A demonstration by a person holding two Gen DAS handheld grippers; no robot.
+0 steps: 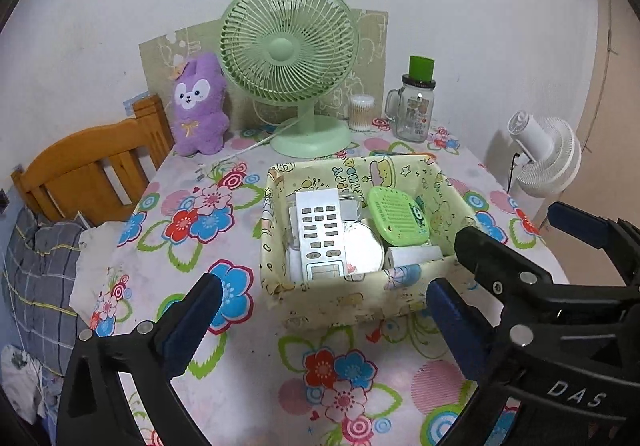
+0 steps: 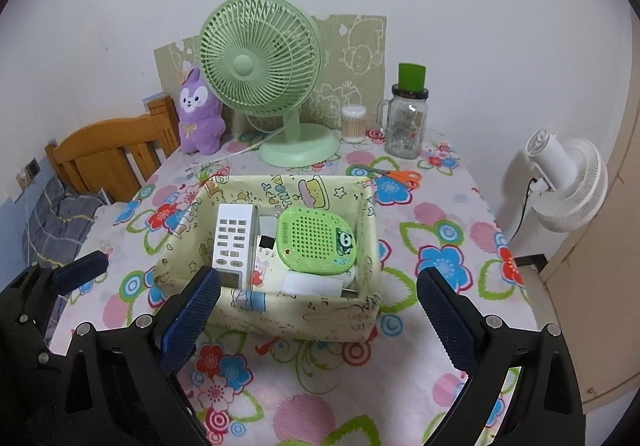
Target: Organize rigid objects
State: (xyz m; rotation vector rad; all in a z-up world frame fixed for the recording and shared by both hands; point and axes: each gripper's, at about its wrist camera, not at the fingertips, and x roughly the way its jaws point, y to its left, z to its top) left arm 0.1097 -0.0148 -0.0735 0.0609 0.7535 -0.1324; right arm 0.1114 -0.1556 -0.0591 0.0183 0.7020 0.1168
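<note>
A cream cartoon-print fabric basket (image 1: 344,302) (image 2: 296,316) sits mid-table. Inside lie a white remote control (image 1: 320,234) (image 2: 234,236), a green perforated speaker-like device (image 1: 398,216) (image 2: 318,240), a round white disc (image 1: 362,246) and a small white box (image 1: 416,256) (image 2: 314,284). My left gripper (image 1: 320,320) is open and empty just in front of the basket. My right gripper (image 2: 320,310) is open and empty, its fingers either side of the basket's near wall. The right gripper also shows in the left wrist view (image 1: 520,242), at the basket's right.
A green desk fan (image 1: 290,62) (image 2: 260,74), purple plush rabbit (image 1: 198,106) (image 2: 198,112), cotton-swab tub (image 1: 362,112) (image 2: 354,124) and glass jar with green lid (image 1: 416,104) (image 2: 406,118) line the back. Orange scissors (image 2: 394,176) lie behind the basket. A wooden chair (image 1: 88,170) stands left, a white fan (image 2: 560,182) right.
</note>
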